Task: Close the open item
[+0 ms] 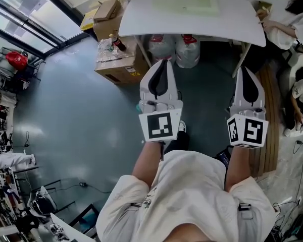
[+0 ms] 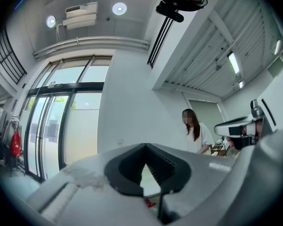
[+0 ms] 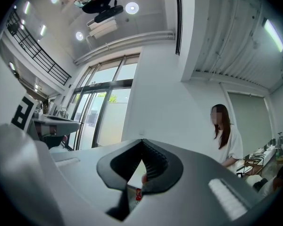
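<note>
Grey floor [image 1: 65, 115] fills most of the head view, and a white tabletop [image 1: 141, 19] stands ahead at the top edge, well apart from the person's hands. On it lies a flat pale green thing [image 1: 184, 3]. This is likely the item to be closed, though from here I cannot tell whether it stands open. Two large water jugs [image 1: 179, 49] stand under the tabletop, and cardboard boxes [image 1: 116, 67] sit to its left. The left hand-held gripper [image 1: 163, 62] and the right hand-held gripper [image 1: 244, 69] are held out side by side, pointing toward the tabletop, probably as an approach to it. Both gripper views show the jaws closed tip to tip with nothing between them. Closed jaws would suit pressing a lid or flap down rather than pinching it
</note>
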`<state>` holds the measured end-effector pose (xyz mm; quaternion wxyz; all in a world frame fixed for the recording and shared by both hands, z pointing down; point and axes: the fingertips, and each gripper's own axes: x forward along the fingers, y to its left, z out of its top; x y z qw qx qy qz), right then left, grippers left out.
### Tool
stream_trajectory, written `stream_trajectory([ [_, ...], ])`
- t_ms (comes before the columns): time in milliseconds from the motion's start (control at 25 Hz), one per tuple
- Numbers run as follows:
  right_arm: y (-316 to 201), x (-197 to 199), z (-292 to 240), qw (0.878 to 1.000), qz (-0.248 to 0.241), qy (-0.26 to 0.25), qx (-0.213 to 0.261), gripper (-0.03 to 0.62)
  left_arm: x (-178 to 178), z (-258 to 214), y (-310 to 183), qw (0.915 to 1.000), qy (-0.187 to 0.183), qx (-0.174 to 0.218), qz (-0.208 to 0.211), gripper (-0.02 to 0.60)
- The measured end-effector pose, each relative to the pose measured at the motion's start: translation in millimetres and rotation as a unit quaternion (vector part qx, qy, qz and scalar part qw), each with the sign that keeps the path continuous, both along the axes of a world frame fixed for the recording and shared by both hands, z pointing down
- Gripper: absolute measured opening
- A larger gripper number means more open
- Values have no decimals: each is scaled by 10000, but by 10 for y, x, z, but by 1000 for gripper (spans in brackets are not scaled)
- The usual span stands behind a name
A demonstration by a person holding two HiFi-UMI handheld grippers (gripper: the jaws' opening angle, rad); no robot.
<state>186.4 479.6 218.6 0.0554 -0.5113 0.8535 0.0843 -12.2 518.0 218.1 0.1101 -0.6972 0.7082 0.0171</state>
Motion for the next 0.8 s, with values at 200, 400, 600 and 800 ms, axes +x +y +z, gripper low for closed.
stream_trajectory([
  [200,-288,-253,-16,10000,0,92,-18,2,-203,11,-300,9999,132,-33,51,2],
  [400,-615,-508,-20,9998,38,159,-96,2,-468,1,-614,9998,175,-101,96,2],
  [600,-935,-759,-15,9997,42,223,-107,2,-725,6,-947,9997,219,-96,109,2],
  [800,-1234,-954,16,9996,73,262,-109,2,-924,31,-1238,9997,194,-91,140,2],
])
